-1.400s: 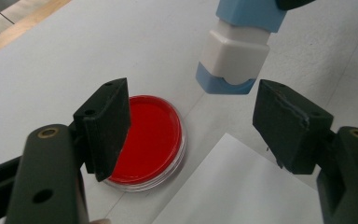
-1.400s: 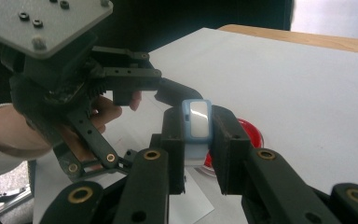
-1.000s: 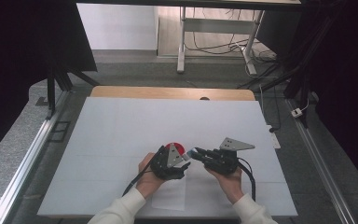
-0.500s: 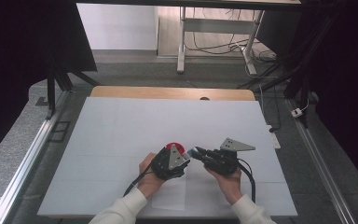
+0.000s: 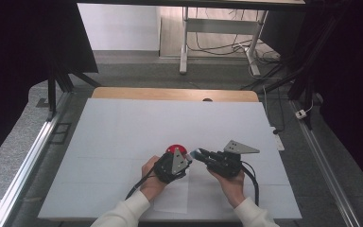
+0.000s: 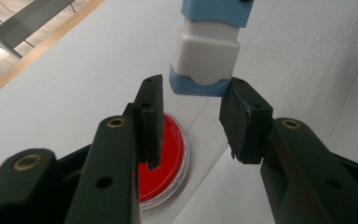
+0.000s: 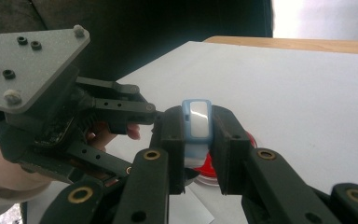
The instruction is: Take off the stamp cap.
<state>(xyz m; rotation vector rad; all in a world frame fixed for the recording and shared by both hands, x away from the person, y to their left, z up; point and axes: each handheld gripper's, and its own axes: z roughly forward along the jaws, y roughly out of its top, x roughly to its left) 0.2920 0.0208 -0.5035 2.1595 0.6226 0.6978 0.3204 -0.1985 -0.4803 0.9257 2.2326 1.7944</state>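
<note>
A small blue-and-white block [image 7: 199,116] is clamped between the jaws of my right gripper [image 7: 198,135], which is shut on it. In the left gripper view the block [image 6: 205,56] comes in from above, and its blue end sits right at the jaw tips of my left gripper [image 6: 193,119], which is open. I cannot tell whether the jaws touch it. A round red dish [image 6: 168,154] lies on the white table just beneath. From above, both grippers [image 5: 186,158] [image 5: 197,153] meet tip to tip beside the red dish [image 5: 175,149].
A sheet of white paper [image 5: 170,198] lies under the hands near the front edge of the white table [image 5: 123,123]. A wooden strip [image 5: 170,93] runs along its far edge. Metal rails flank both sides, with cables on the floor beyond.
Almost nothing has moved; both hands hold their place, with the grippers staying tip to tip beside the red dish.
</note>
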